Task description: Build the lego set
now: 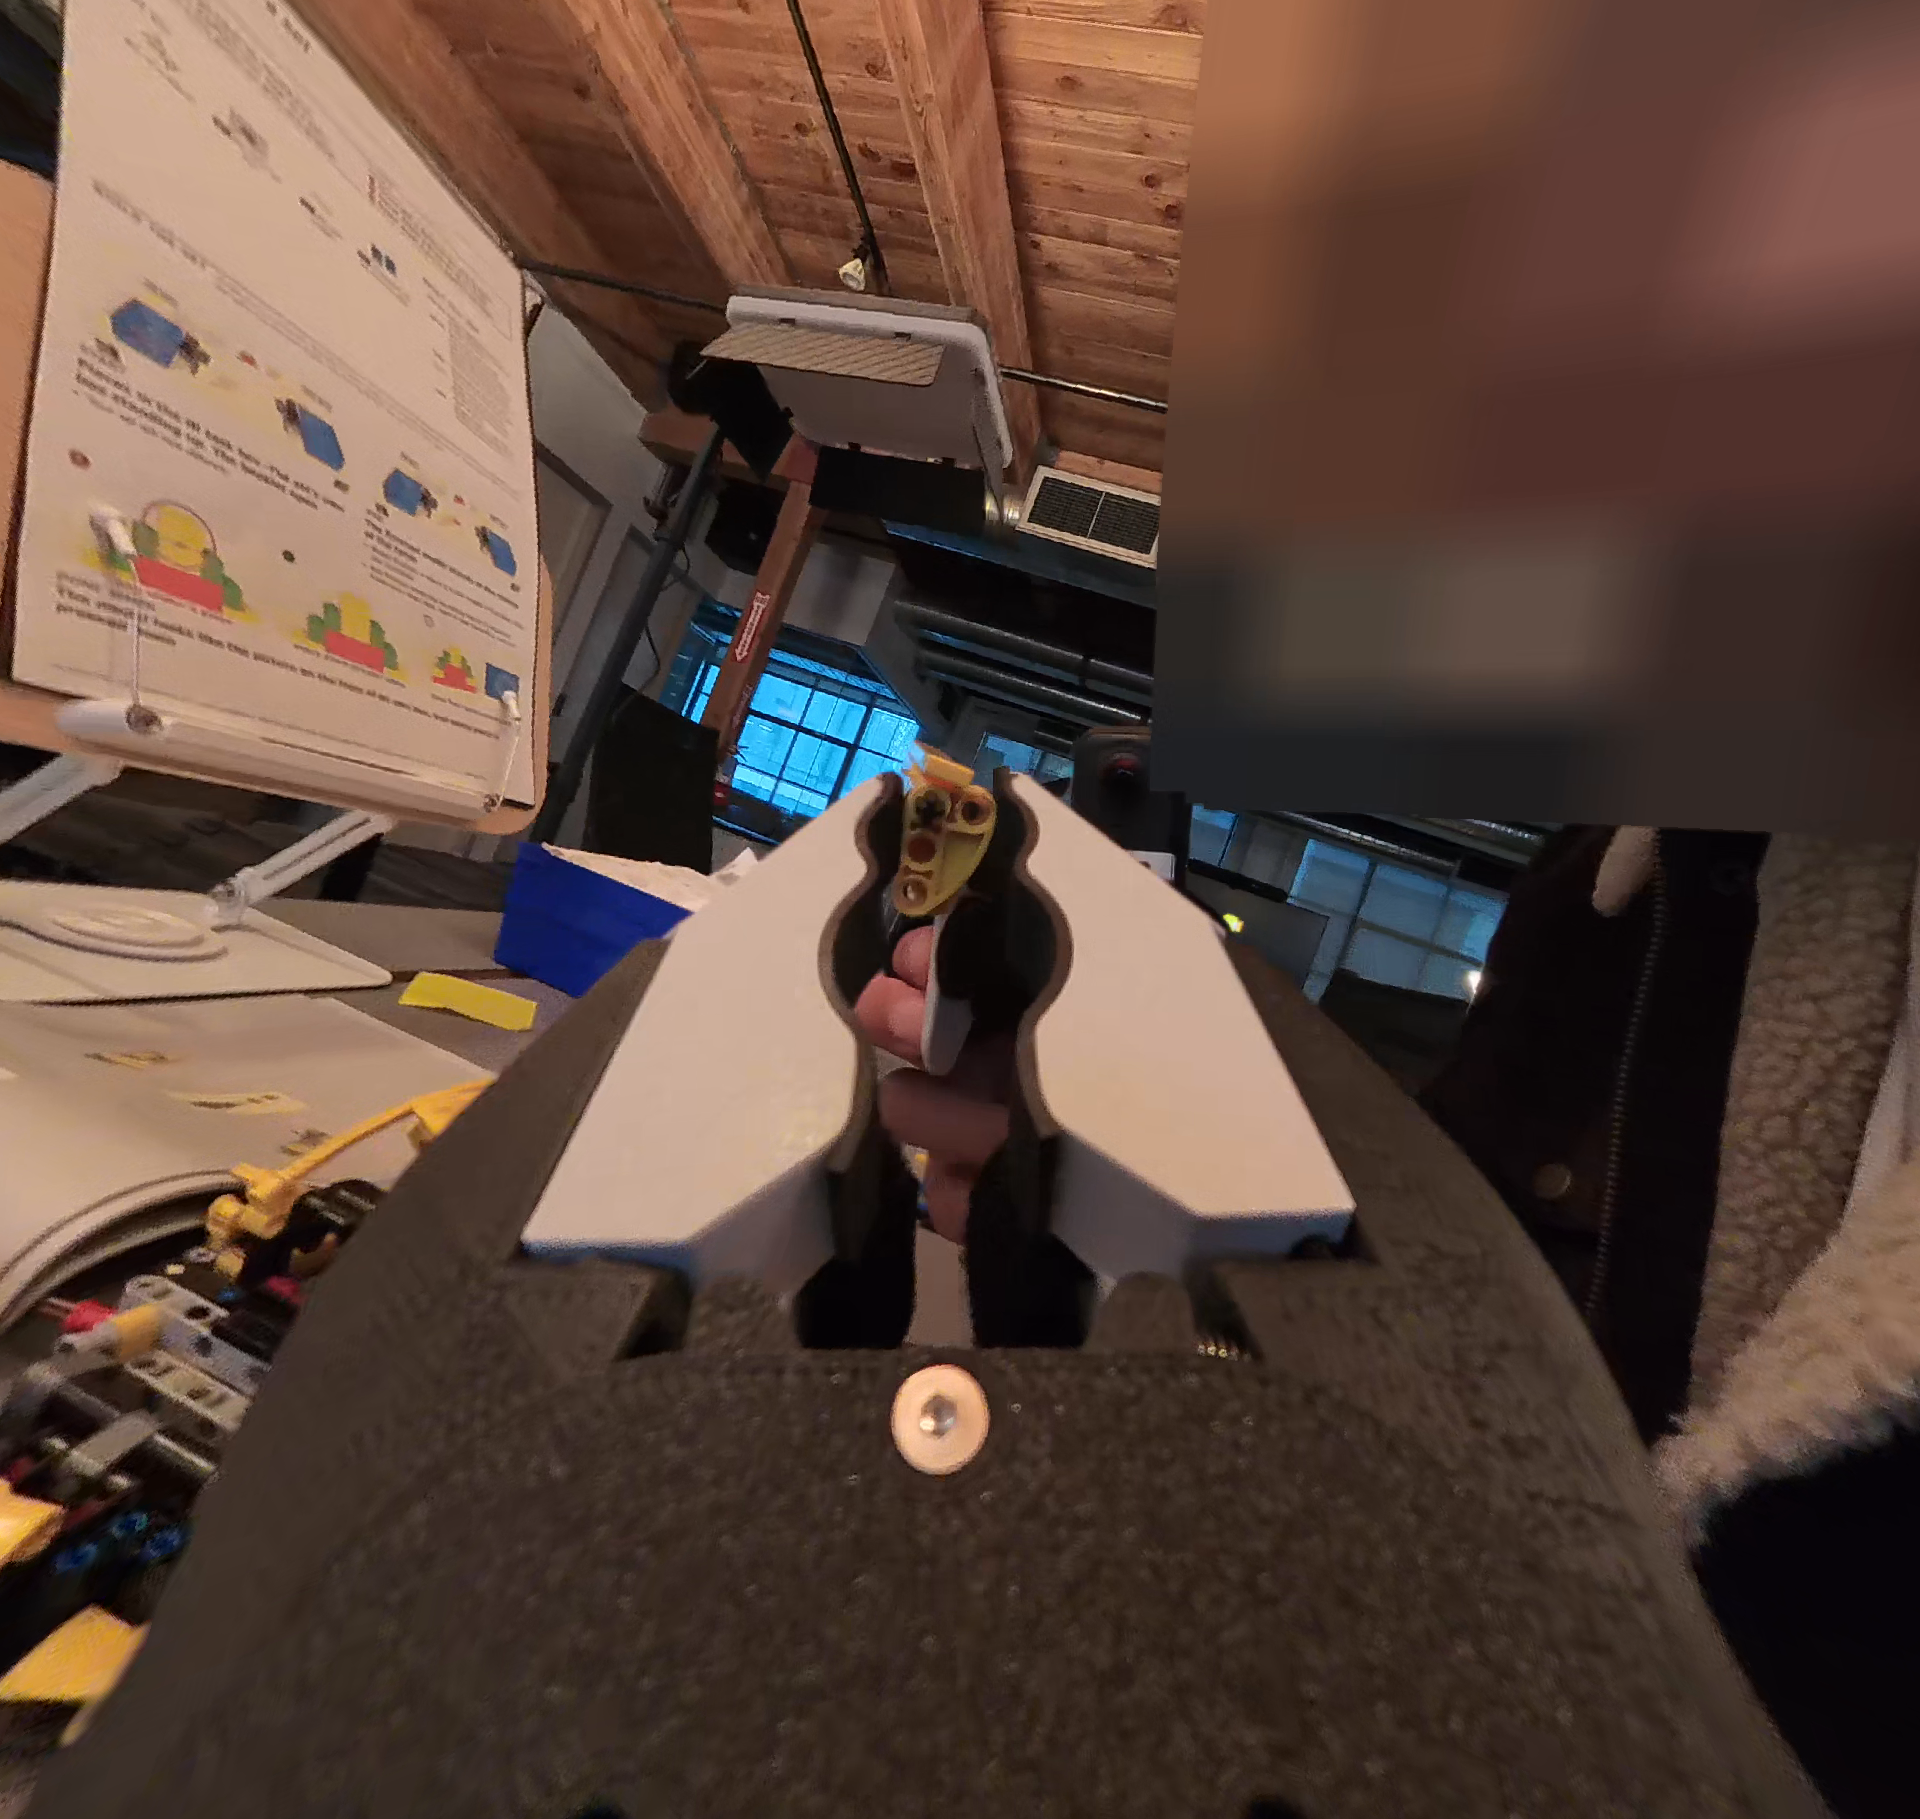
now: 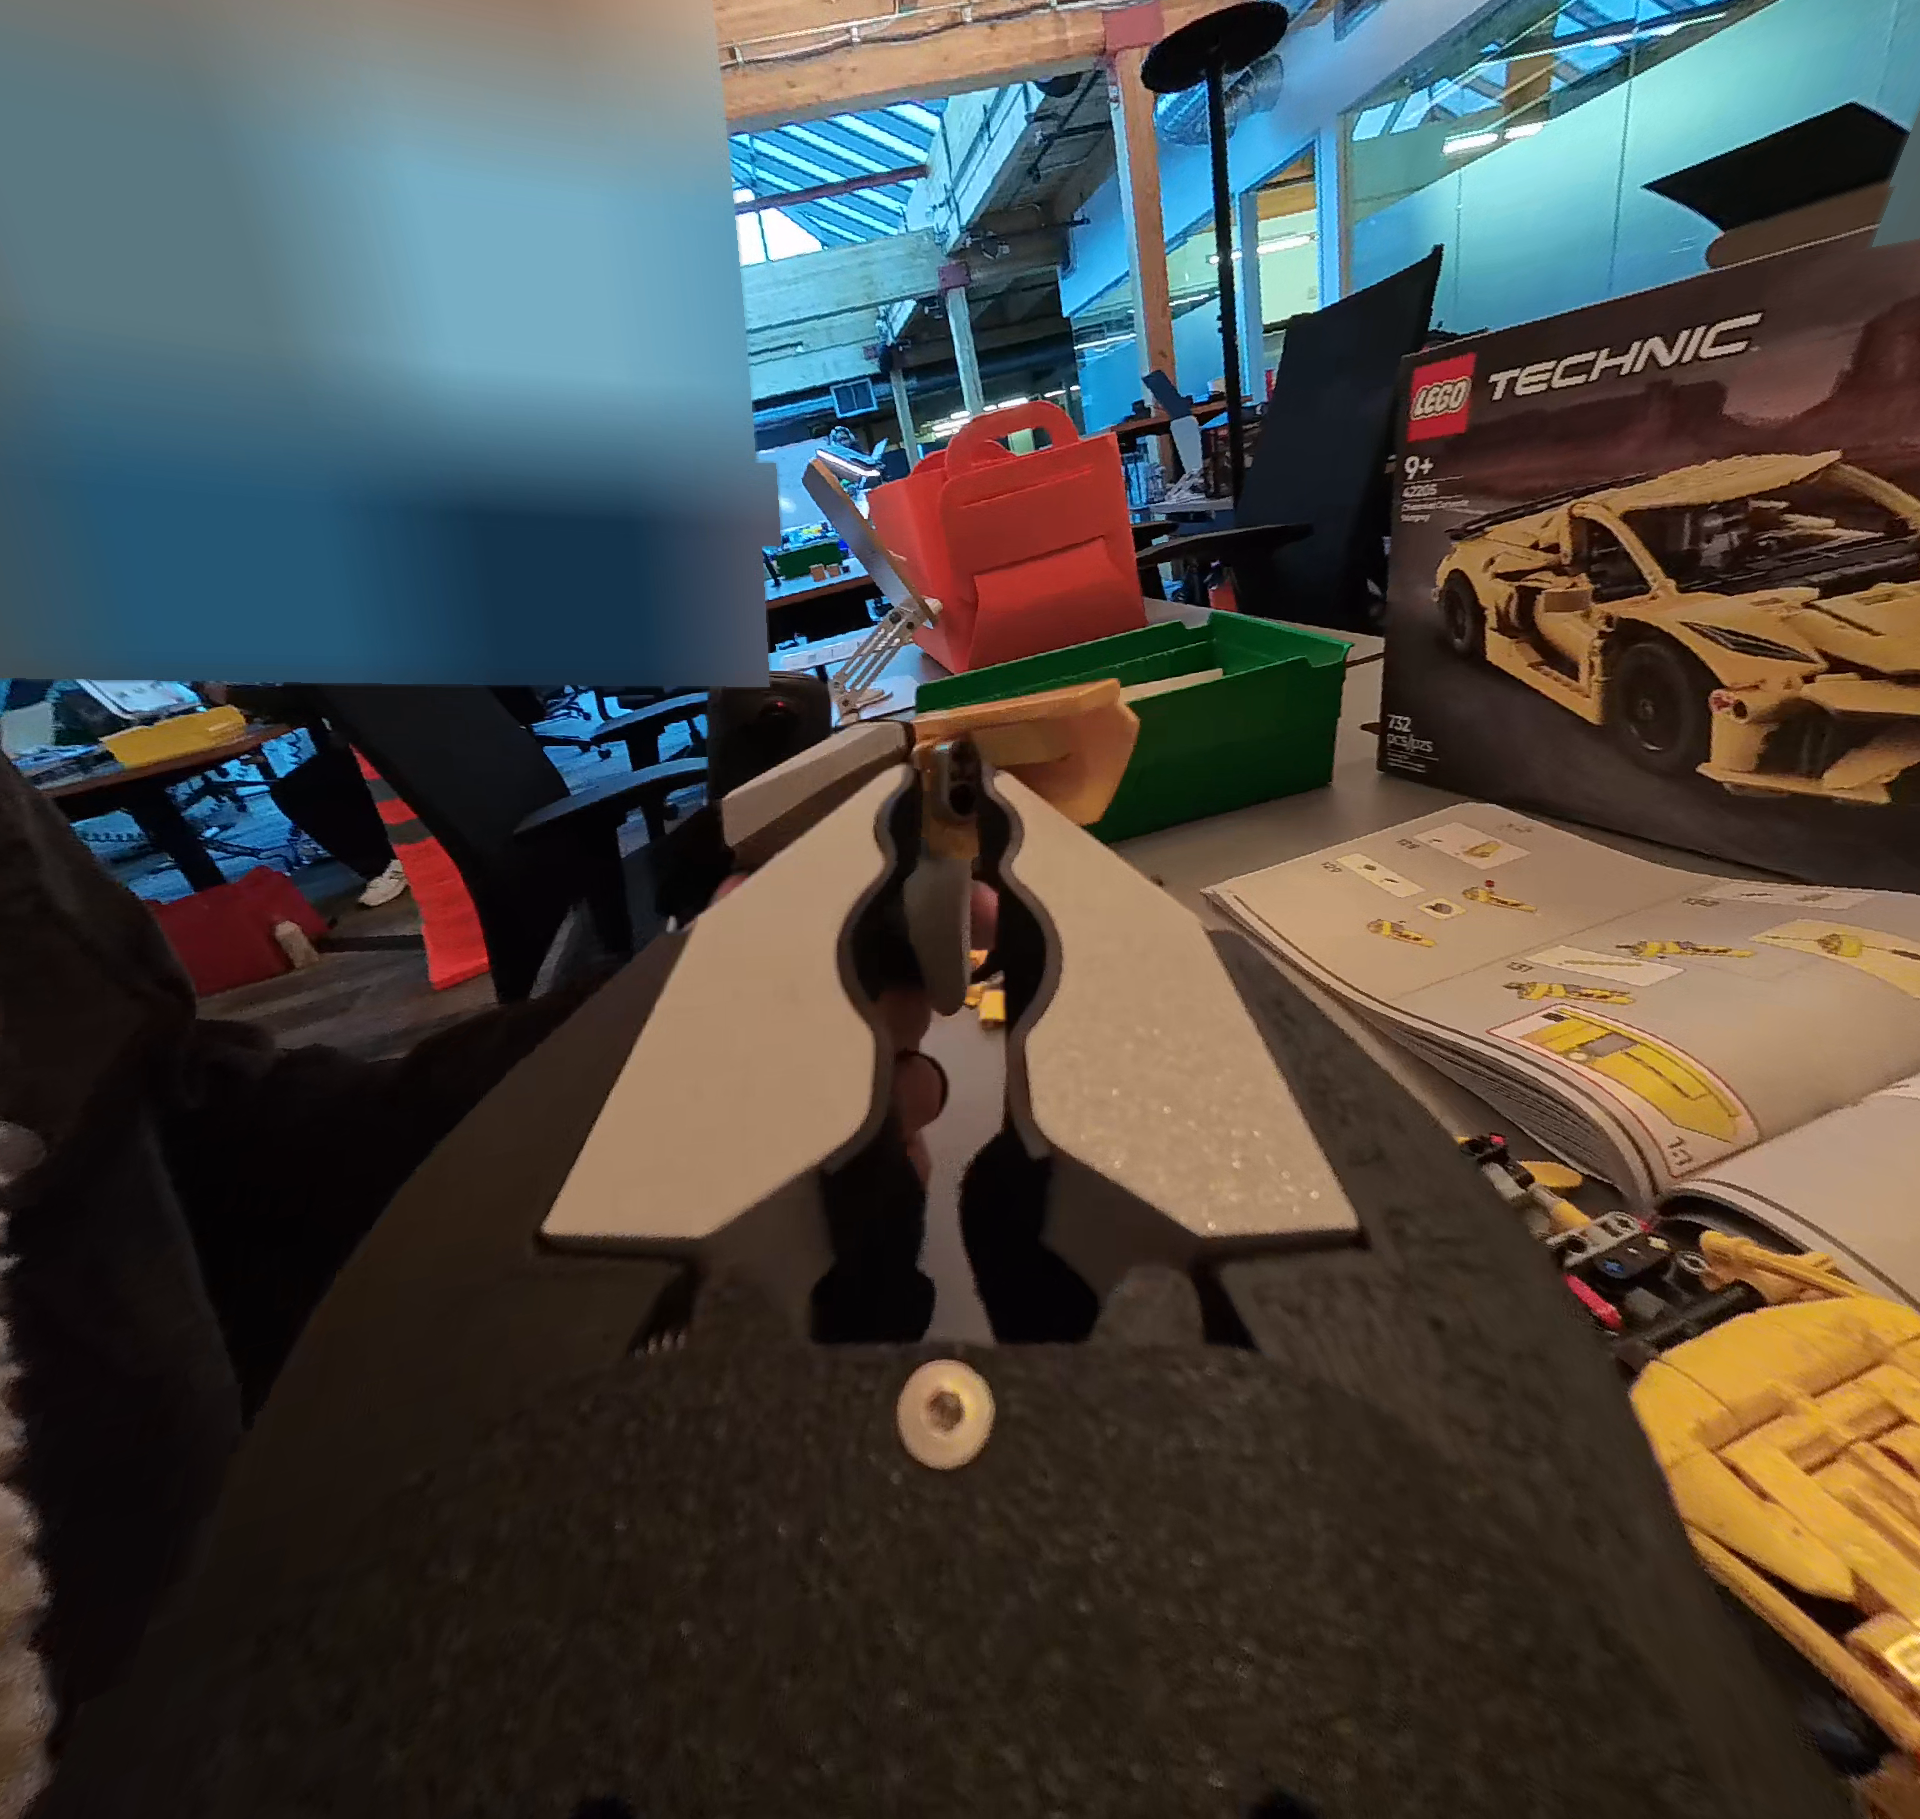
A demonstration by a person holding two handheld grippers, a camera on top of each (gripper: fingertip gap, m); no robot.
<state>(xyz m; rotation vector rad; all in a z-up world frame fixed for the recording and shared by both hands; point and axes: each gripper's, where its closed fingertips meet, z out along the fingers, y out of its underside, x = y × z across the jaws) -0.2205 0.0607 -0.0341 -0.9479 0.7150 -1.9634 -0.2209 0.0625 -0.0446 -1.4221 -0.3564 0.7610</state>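
My left gripper [image 1: 945,805] is raised off the table and shut on a small yellow Technic beam [image 1: 940,850] with round holes and a red pin. My right gripper [image 2: 951,782] faces it and is shut on the same small assembly, pinching a grey and black end [image 2: 954,784] from which a yellow curved panel [image 2: 1039,730] sticks out to the right. Each view shows a grey finger of the other gripper [image 1: 951,1000] [image 2: 935,928] and part of a hand through the gap. The partly built yellow car [image 2: 1787,1457] lies at the lower right, and its dark chassis [image 1: 156,1354] shows at the lower left.
An open instruction booklet [image 2: 1558,990] lies beside the car, with the set's box [image 2: 1662,574] behind it. A green bin [image 2: 1226,720] and a red carrier [image 2: 1018,543] stand farther back. A blue bin [image 1: 582,922] and an instruction board on a stand [image 1: 281,367] are on the left. A person in a fleece jacket [image 1: 1766,1146] is close by. Left and right tips are no more than a few centimetres apart. From either gripper's tips it is about 20 cm to the partly built yellow car [image 2: 1787,1457].
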